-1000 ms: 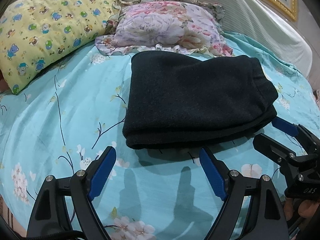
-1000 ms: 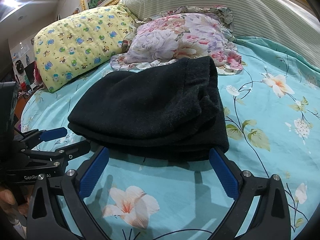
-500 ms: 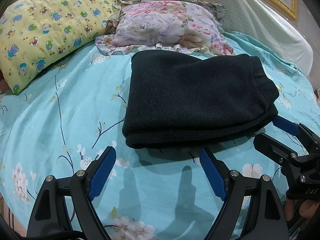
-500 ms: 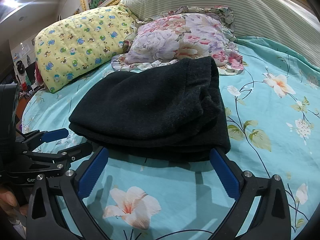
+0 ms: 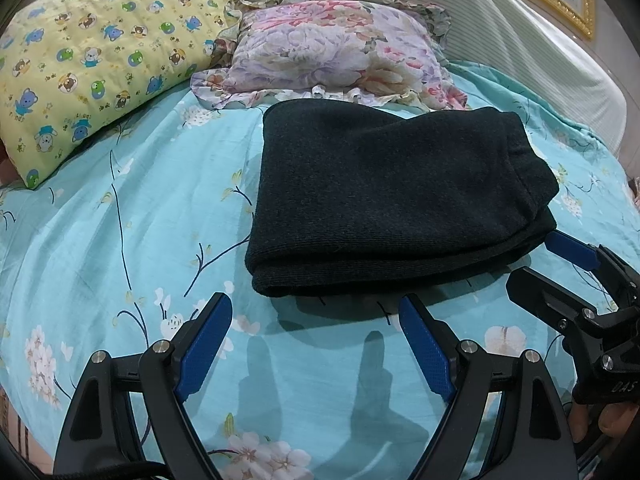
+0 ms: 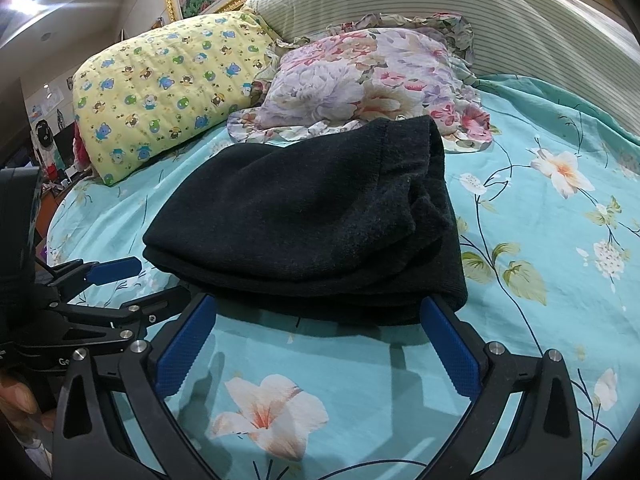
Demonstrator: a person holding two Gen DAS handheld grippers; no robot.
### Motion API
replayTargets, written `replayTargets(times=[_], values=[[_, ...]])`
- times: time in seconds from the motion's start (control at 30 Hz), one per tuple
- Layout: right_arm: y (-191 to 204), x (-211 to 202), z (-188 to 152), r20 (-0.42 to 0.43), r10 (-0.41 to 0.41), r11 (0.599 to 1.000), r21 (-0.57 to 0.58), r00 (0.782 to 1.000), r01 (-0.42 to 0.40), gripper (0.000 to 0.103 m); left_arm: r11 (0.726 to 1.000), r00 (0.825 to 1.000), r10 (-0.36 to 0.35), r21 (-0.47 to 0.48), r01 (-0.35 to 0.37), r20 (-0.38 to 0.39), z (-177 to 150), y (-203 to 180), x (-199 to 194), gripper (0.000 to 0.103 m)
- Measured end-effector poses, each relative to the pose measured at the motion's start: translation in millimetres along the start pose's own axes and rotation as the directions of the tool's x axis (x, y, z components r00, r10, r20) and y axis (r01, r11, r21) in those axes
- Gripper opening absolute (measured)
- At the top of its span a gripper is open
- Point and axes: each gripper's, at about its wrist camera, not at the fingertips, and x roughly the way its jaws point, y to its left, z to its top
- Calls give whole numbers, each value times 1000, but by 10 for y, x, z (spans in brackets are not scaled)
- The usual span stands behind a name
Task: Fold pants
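Note:
Black pants (image 5: 384, 200) lie folded in a thick rectangular stack on the turquoise floral bedsheet (image 5: 120, 240). They also show in the right wrist view (image 6: 312, 224). My left gripper (image 5: 316, 312) is open and empty, just in front of the stack's near left edge. My right gripper (image 6: 320, 312) is open and empty, just in front of the stack's near right edge. Each gripper shows in the other's view: the right one (image 5: 560, 264) beside the stack's right corner, the left one (image 6: 148, 284) at its left corner.
A yellow bear-print pillow (image 5: 92, 60) lies at the back left. A pink and purple floral pillow (image 5: 336, 52) lies right behind the pants. A striped headboard cushion (image 6: 440, 4) runs along the back. The bed's edge falls off at the left (image 6: 56, 232).
Both grippers have edged very slightly back from the pants. The folded stack has not moved and both grippers stay open.

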Motion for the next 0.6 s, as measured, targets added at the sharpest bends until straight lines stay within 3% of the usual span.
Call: replayTargets(times=[0.6], values=[[-14, -28, 22, 6, 0, 1000, -3, 1000, 0, 102, 1000, 1000, -10, 6, 10, 17, 12, 6, -64, 86]])
